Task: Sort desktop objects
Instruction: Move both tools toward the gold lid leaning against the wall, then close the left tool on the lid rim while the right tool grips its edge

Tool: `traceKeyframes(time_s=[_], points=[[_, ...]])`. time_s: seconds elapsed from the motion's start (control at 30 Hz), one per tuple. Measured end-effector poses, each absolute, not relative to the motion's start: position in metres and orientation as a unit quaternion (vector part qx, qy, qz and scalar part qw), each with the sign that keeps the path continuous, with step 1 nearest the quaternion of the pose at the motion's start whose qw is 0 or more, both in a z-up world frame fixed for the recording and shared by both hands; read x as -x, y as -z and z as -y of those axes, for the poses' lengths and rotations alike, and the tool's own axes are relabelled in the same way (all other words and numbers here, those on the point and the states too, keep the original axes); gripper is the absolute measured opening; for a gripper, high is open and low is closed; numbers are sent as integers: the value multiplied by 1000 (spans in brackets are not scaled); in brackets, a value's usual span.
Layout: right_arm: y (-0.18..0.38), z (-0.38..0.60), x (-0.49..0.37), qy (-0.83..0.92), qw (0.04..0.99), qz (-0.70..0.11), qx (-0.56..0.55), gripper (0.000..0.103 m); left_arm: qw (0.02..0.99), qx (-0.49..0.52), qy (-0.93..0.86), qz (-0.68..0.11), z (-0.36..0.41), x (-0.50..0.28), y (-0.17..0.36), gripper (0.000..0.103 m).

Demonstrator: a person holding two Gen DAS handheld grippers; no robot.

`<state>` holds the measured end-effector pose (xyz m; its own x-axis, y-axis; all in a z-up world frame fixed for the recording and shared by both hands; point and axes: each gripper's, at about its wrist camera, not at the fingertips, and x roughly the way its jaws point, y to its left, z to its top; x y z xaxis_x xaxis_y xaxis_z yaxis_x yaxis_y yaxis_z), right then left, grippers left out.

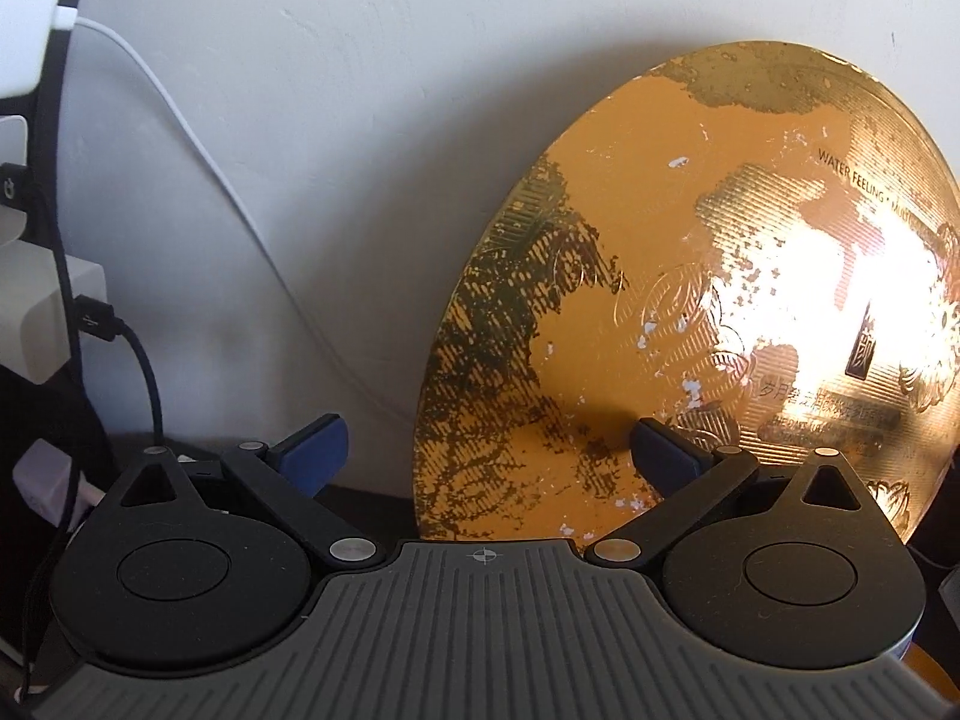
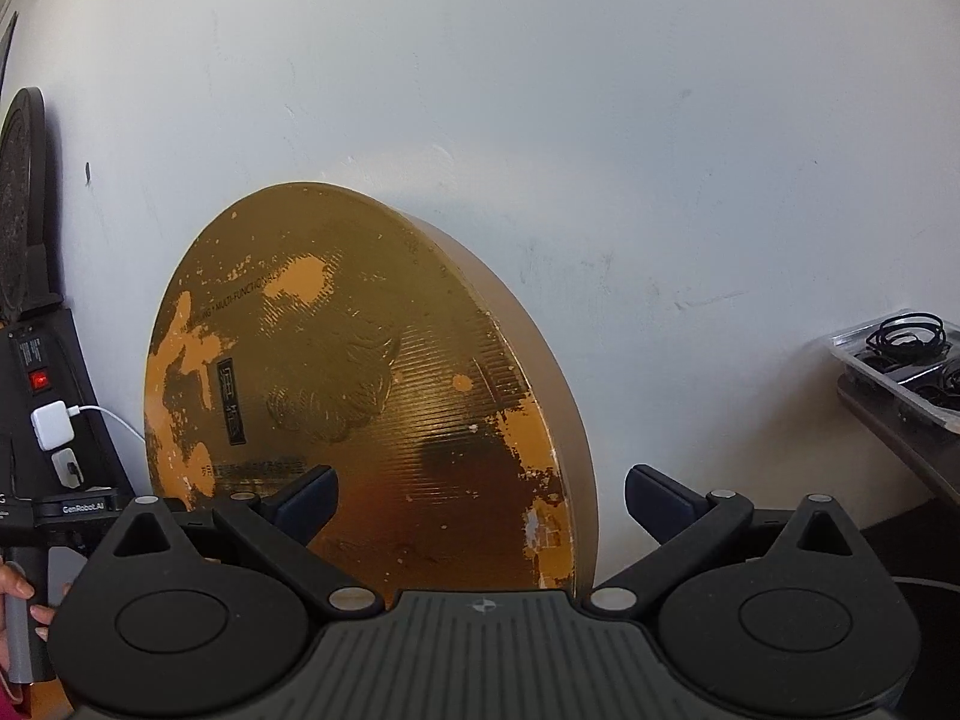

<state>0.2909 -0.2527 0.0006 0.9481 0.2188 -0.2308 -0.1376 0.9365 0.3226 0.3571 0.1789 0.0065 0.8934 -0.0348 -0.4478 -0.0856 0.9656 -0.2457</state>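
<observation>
A: What does the left wrist view show?
B: The left gripper (image 1: 486,453) gapes wide, holding nothing. A gold tin (image 1: 720,300) leans on edge against the wall (image 1: 360,90), just ahead; a white cable (image 1: 198,132) hangs left.
A: And the right wrist?
B: The right gripper (image 2: 480,504) is spread wide too, empty, facing the same tin (image 2: 360,390). A tray (image 2: 900,360) of black cords sits far right.
</observation>
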Motion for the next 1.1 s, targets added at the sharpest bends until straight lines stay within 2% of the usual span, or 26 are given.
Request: traceKeyframes(time_s=[0.43, 0.73, 1.1], points=[[10, 259, -321, -120, 969, -150, -157, 103, 965, 121, 21, -231, -173, -361, 9, 103], [16, 255, -328, -139, 965, -149, -164, 103, 947, 168, 69, -264, -178, -373, 22, 103], [18, 252, -329, -141, 969, -138, -148, 102, 955, 127, 63, -259, -155, -371, 36, 103]])
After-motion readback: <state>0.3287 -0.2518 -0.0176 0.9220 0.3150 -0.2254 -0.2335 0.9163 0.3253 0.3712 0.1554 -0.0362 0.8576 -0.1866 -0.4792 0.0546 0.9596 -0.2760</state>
